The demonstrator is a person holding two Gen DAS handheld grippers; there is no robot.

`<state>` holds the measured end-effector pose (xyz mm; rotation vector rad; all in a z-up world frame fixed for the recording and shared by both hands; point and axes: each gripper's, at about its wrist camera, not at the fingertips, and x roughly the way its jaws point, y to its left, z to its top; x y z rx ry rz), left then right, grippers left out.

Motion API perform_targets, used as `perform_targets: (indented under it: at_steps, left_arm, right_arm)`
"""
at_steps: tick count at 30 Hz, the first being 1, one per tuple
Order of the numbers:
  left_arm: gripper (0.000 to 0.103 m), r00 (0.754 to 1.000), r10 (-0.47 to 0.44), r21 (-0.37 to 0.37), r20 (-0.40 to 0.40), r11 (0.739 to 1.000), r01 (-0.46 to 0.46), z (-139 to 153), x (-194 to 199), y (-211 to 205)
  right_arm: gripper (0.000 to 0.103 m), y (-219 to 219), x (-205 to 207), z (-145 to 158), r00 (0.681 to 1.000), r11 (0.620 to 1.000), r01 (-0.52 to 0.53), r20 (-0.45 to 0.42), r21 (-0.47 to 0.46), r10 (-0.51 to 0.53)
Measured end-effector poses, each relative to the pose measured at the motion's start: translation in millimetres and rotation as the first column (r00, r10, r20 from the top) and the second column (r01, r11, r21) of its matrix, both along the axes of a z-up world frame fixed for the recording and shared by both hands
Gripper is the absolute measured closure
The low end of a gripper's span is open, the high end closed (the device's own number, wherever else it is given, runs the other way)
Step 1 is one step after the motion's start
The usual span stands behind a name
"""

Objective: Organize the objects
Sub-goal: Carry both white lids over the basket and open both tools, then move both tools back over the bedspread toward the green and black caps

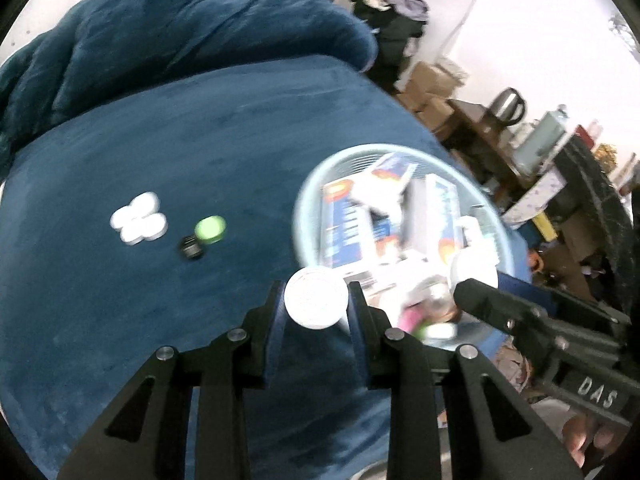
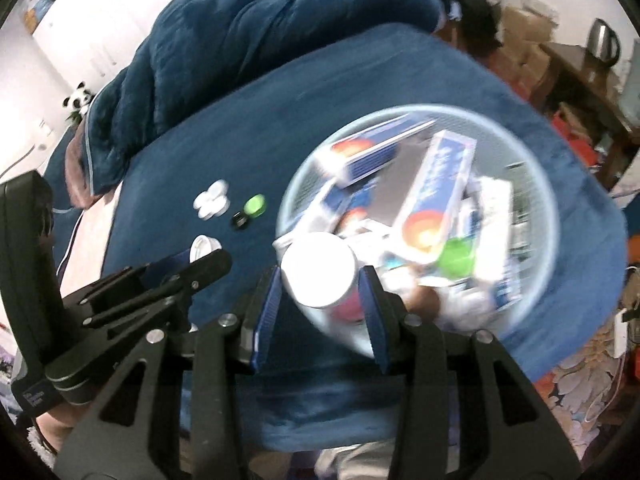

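My left gripper (image 1: 316, 305) is shut on a round white lid (image 1: 316, 296), held above the blue bedcover beside the basket. My right gripper (image 2: 320, 286) is shut on a white-topped bottle (image 2: 318, 274) with a pink body, held over the near side of the light blue basket (image 2: 420, 110). Toothpaste boxes (image 2: 436, 188) lie crossed inside the basket, with a green lid (image 2: 456, 258) among them. On the bedcover left of the basket (image 1: 304, 200) lie a cluster of white lids (image 1: 139, 218), a green lid (image 1: 210, 229) and a small black cap (image 1: 191, 247).
A bunched blue duvet (image 1: 180, 40) fills the far side of the bed. Cardboard boxes (image 1: 428, 92), a kettle (image 1: 508, 106) and a cluttered dark table stand to the right. A toy panda (image 2: 78, 100) sits at the far left. A person's hand (image 1: 584, 436) grips the right tool.
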<state>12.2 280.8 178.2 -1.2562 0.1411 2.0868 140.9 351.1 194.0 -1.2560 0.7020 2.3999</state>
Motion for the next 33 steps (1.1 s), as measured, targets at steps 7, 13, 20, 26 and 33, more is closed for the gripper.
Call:
perform_targets:
  at_steps: [7, 13, 20, 26, 33]
  left_arm:
    - [0.072, 0.997, -0.080, 0.035, 0.002, 0.996, 0.080, 3, 15, 54]
    - [0.072, 0.995, -0.100, 0.050, 0.008, 0.994, 0.099, -1, 18, 83]
    - [0.072, 0.997, -0.080, 0.057, 0.000, 0.995, 0.080, -7, 12, 95]
    - [0.022, 1.000, -0.029, 0.054, -0.009, 0.998, 0.029, -6, 5, 80]
    - [0.004, 0.999, -0.002, 0.013, -0.045, 1.000, 0.002, 2, 4, 65]
  right_arm:
    - [0.062, 46, 29, 18, 0.994, 0.994, 0.103, -0.035, 0.029, -0.102]
    - [0.062, 75, 36, -2, 0.981, 0.974, 0.184, -0.042, -0.128, -0.191]
    - [0.060, 78, 37, -1, 0.980, 0.976, 0.183, -0.056, -0.117, -0.190]
    - [0.032, 81, 44, 2, 0.977, 0.976, 0.199, -0.057, -0.091, -0.205]
    - [0.015, 80, 41, 0, 0.977, 0.973, 0.207, -0.036, -0.107, -0.212]
